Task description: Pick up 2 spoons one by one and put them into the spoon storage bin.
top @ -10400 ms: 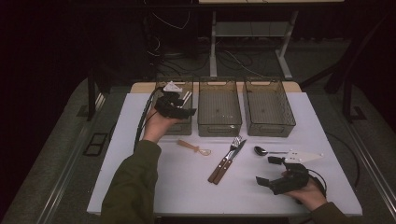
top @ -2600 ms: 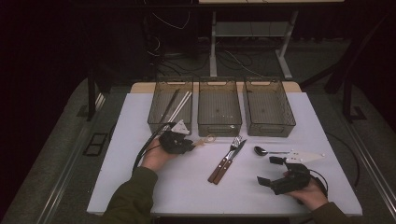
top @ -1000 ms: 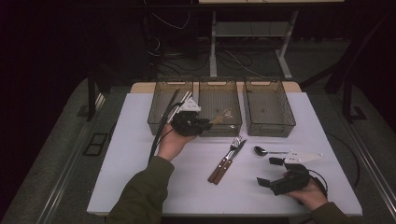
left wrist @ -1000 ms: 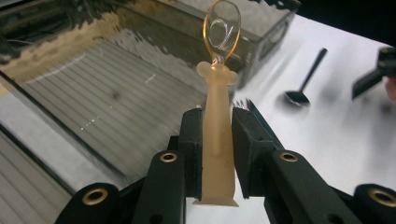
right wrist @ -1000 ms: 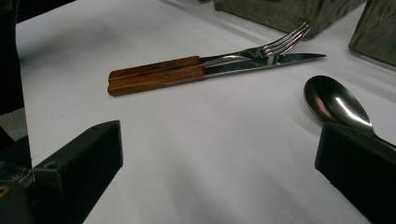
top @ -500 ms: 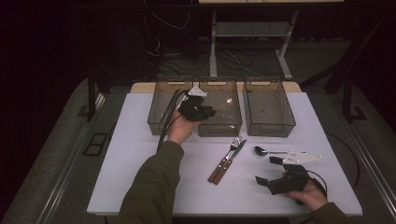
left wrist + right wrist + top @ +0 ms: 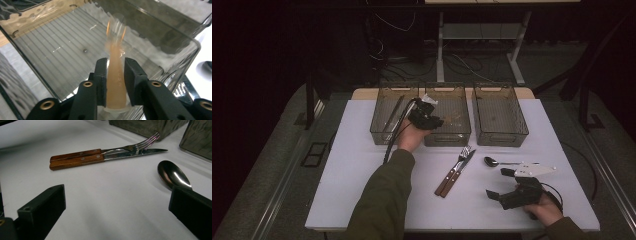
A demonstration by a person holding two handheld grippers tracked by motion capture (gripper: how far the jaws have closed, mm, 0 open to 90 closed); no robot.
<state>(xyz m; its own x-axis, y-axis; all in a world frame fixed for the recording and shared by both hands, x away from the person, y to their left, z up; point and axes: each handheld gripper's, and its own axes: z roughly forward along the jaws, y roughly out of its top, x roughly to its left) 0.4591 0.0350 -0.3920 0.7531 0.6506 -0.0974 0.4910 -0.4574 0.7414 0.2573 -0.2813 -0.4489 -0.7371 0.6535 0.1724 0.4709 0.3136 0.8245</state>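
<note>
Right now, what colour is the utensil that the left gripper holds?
Pale orange-tan utensil, clearest in the left gripper view.

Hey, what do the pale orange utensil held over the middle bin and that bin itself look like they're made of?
The pale orange utensil looks like translucent plastic: light glows through it, with a matte surface. The smoky see-through middle bin seems to be rigid tinted plastic with a ribbed floor and glossy walls.

Pale orange translucent plastic utensil (image 7: 115, 75): handle end low between the left gripper's (image 7: 114, 68) black jaws, blurred far end pointing toward 12 o'clock, hanging over the ribbed floor of the middle clear bin (image 7: 464, 132).
</note>
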